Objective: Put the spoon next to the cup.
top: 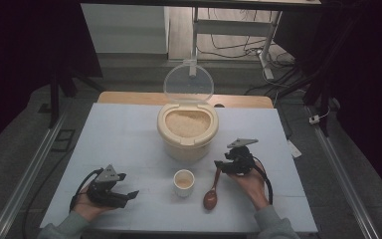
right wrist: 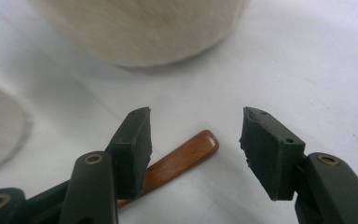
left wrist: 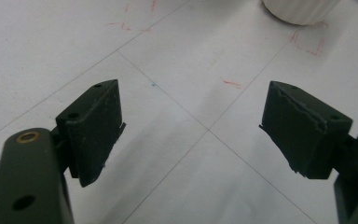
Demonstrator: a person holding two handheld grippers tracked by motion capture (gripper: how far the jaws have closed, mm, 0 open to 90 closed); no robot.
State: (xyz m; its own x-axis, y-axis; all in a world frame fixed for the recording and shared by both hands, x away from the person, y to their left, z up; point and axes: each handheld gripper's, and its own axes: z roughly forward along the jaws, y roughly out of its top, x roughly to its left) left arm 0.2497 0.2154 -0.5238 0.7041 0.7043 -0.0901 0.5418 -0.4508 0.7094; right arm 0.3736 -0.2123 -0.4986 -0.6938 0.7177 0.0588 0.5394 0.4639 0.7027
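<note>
Both grippers sit near the table's front edge. Left gripper (top: 129,194) is spread wide, holding nothing. Right gripper (right wrist: 193,140) is spread too, its jaws over the spoon (top: 212,191) handle but not pinching it. That brown wooden spoon looks light, stiff and smooth; grab its thin handle. It lies beside the cup (top: 183,182), with the rice bin (top: 187,130) behind.

High view dim, dark surround; table (top: 129,134) evenly lit from above, soft shadows. Gripper views brighter, washed out; near jaws sharp, rice container (right wrist: 144,28) and cup (right wrist: 0,126) blurred. Mild softness at frame edges.
</note>
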